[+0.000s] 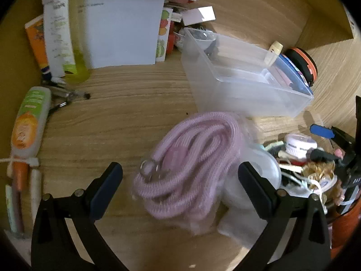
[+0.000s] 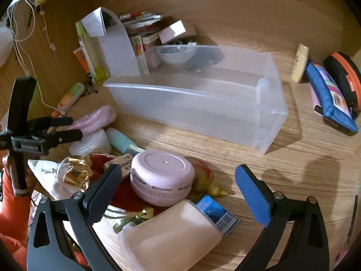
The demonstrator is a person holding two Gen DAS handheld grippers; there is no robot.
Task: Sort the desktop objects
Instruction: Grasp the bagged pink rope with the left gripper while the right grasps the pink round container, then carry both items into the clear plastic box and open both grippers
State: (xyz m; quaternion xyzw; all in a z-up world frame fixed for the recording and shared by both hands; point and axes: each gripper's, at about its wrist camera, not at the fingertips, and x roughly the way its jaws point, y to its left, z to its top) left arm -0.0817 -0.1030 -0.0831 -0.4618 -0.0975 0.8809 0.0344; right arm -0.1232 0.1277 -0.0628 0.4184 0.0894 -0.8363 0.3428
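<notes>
Presently: left gripper (image 1: 180, 176) gaping over pink cord (image 1: 191, 167), pads clear of it, on desk (image 1: 117, 122) near bin (image 1: 248, 85). Right gripper (image 2: 178, 178) likewise wide, above pink case (image 2: 162, 176) in clutter.

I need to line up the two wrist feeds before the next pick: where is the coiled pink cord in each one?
Left wrist: the pink cord lies low in the centre, between the open fingers of the left gripper, not gripped.
Right wrist: the cord shows at the left edge, mid-height, partly behind the other gripper.
Shared landmark: the clear plastic bin, just beyond the cord in both.
</notes>
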